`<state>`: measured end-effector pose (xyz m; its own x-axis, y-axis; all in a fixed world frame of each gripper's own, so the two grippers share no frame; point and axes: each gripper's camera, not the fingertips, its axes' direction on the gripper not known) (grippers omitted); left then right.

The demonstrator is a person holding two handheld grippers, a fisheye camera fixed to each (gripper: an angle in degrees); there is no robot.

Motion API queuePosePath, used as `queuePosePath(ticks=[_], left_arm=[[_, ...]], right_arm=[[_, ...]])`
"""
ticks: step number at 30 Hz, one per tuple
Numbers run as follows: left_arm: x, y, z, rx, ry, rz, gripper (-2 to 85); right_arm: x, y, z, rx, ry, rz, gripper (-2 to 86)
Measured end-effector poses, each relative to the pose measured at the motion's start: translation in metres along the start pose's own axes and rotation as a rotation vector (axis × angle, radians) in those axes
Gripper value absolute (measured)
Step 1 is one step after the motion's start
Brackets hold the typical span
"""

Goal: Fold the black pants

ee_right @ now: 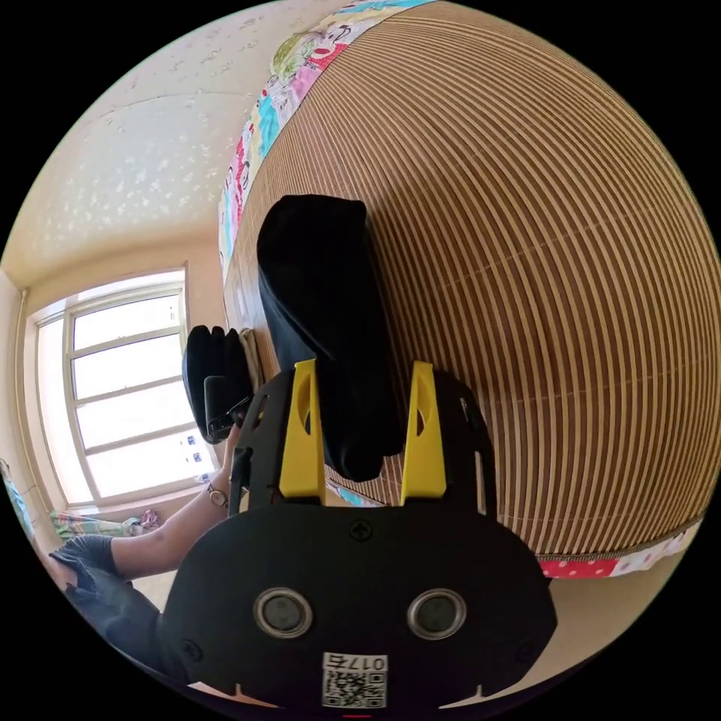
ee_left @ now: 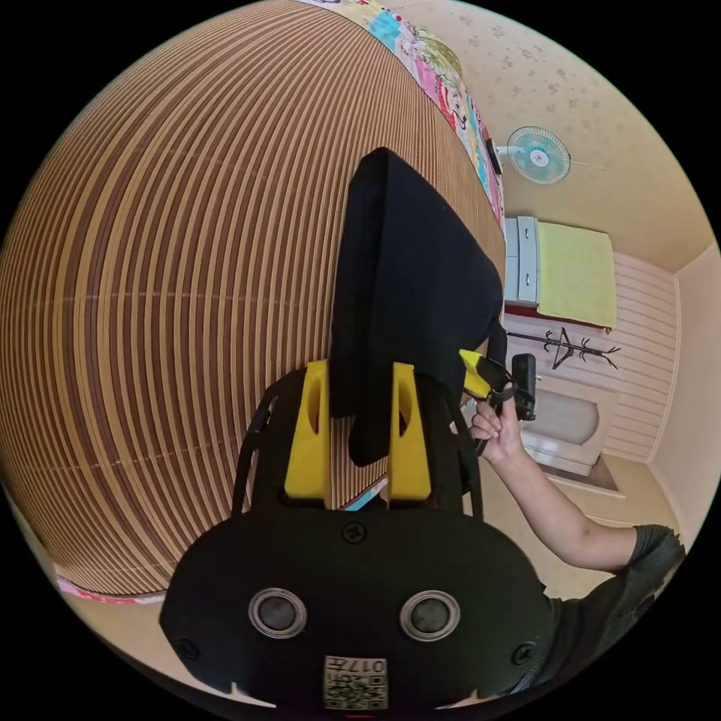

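2 tools (ee_left: 359,432) (ee_right: 363,435) straddle black pants (ee_left: 409,285); jaw contact unclear.

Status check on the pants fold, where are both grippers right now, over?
Left gripper and right gripper both open, jaws astride the cloth. Black pants bundled narrow on the striped mat, one end over its edge. Nothing in the way.

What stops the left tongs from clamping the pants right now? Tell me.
Probably nothing. The pants already hang between the left tongs, whose jaws stand apart on either side of the cloth, with only the striped mat behind.
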<state>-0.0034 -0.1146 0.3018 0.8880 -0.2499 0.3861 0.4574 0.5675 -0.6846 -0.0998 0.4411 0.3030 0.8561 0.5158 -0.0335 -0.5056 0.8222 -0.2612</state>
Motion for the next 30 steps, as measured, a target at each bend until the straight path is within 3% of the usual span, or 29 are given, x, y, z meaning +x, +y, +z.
queuePosePath(ticks=[4, 7, 12, 17, 22, 25, 28, 30], left_arm=[[-0.010, -0.001, 0.006, -0.047, 0.059, -0.073, 7.6], [0.009, 0.012, -0.013, -0.084, 0.129, 0.022, 5.2], [0.053, 0.080, -0.083, -0.041, -0.049, 0.174, 5.1], [0.061, 0.176, -0.198, 0.234, -0.080, 0.090, 5.1], [0.081, 0.259, -0.331, 0.546, -0.176, 0.161, 5.1], [0.076, 0.286, -0.397, 0.692, -0.311, 0.145, 5.2], [0.025, 0.299, -0.437, 0.789, -0.424, -0.112, 6.3], [-0.020, 0.326, -0.444, 0.868, -0.305, -0.314, 6.6]], right_arm=[[0.018, -0.005, 0.010, -0.140, -0.060, 0.050, 12.9], [0.008, 0.002, -0.009, -0.205, -0.135, 0.036, 10.1], [-0.071, 0.059, -0.024, -0.335, -0.259, -0.127, 6.9], [-0.166, 0.104, -0.008, -0.375, -0.393, -0.242, 5.7], [-0.301, 0.108, 0.005, -0.401, -0.483, -0.456, 5.8], [-0.392, 0.097, 0.028, -0.396, -0.438, -0.642, 6.6], [-0.425, 0.067, 0.082, -0.463, -0.332, -0.562, 8.2], [-0.405, 0.044, 0.109, -0.529, -0.105, -0.441, 7.1]])
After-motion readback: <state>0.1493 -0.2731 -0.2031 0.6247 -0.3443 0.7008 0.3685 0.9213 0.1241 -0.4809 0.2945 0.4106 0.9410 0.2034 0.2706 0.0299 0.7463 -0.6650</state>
